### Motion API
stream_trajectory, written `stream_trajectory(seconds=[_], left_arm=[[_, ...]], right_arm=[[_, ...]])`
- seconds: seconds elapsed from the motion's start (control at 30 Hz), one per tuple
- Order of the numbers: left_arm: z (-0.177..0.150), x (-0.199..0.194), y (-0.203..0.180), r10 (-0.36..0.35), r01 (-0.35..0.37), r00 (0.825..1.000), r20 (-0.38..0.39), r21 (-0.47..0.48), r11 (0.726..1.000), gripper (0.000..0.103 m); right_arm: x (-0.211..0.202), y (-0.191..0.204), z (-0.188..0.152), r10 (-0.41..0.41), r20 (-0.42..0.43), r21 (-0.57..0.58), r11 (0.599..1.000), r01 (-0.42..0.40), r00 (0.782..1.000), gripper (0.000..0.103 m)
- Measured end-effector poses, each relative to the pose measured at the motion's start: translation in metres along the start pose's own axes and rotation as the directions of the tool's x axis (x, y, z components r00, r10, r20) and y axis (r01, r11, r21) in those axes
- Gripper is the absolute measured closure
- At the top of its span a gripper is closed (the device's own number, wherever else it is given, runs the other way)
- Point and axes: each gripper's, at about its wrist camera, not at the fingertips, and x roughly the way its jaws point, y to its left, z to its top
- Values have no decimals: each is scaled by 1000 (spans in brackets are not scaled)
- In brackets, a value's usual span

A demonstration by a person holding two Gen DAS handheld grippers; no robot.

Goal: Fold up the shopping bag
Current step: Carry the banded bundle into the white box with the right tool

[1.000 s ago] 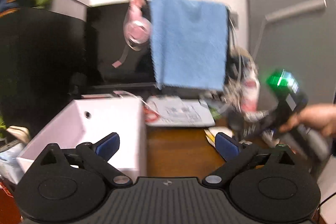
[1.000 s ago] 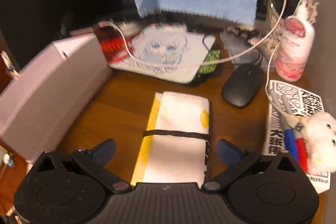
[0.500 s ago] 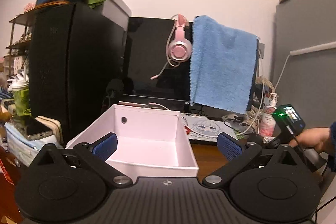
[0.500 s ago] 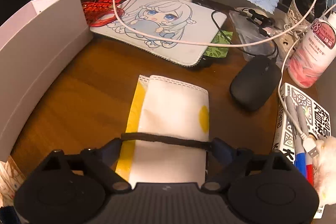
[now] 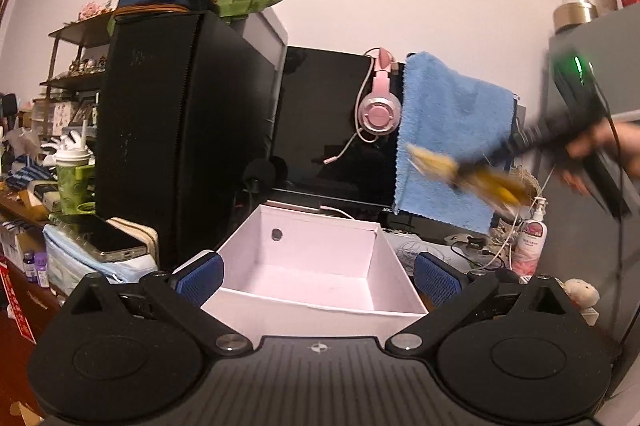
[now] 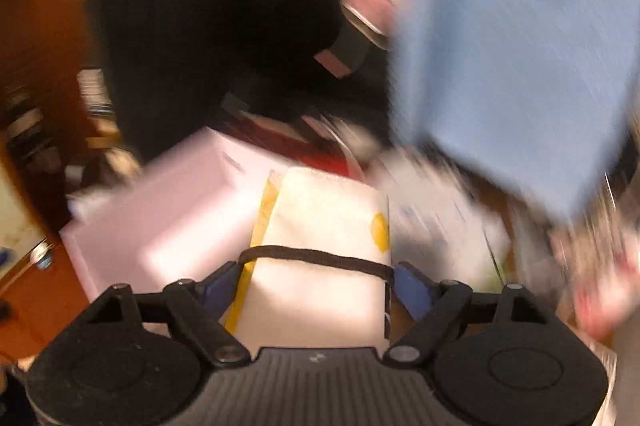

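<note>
1. Shopping bag point(image 6: 320, 266): folded flat, banded by a black strap point(image 6: 316, 259), long axis pointing straight ahead of right gripper point(image 6: 316, 286), which clamps its sides, in the air
2. Left gripper point(image 5: 316, 276) spread wide, holding nothing, aimed over white box point(image 5: 320, 266); right nearer

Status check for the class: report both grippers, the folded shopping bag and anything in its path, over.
Left gripper open, empty, facing the pink box. Right gripper shut on folded shopping bag, held in the air. Blue towel hangs ahead to the right; view blurred.
</note>
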Motion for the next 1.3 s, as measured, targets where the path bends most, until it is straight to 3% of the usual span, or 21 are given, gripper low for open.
stream_trajectory(seconds=[0.1,0.23,0.33,0.43,0.57,0.63,0.77,0.9,1.0,1.13,1.2,1.23,1.27,1.3], left_arm=[[1,-5,4,26,-26,1000,4,9,1000,1],[2,-8,12,73,-73,997,-6,14,997,1],[1,-5,17,113,-112,993,-29,25,993,1],[-2,2,19,143,-141,988,-54,37,989,1],[-4,14,19,164,-161,982,-88,43,986,1],[-4,20,17,171,-166,980,-100,52,985,1],[-6,22,9,192,-183,976,-99,93,979,1],[-6,22,2,186,-175,978,-99,111,978,1],[-6,23,0,178,-166,979,-102,115,979,1],[-7,26,-5,150,-138,982,-117,106,985,1],[-7,26,-7,146,-133,982,-118,109,985,1],[-8,26,-9,147,-134,982,-119,115,984,1],[-8,26,-9,148,-134,982,-121,118,984,1],[-9,27,-9,150,-135,981,-123,118,984,1]], right_arm=[[23,52,41,84,9,-196,977,-81,996,20],[93,103,67,117,-133,-343,926,-157,984,20],[153,116,65,83,-247,-434,882,-186,966,20],[211,120,51,26,-332,-545,810,-214,943,21],[253,125,30,43,-400,-634,709,-310,916,21],[270,127,25,33,-427,-656,677,-334,904,20],[289,127,20,-8,-456,-679,650,-343,890,20],[292,116,20,-34,-436,-683,663,-307,899,12],[279,109,20,-29,-420,-685,665,-296,907,12],[253,102,16,14,-431,-673,660,-332,902,23],[248,102,10,-2,-423,-681,660,-317,906,26],[247,104,7,-12,-423,-690,652,-313,906,39],[250,105,6,-27,-424,-699,645,-308,905,65],[252,105,5,-44,-425,-704,644,-300,904,74]])
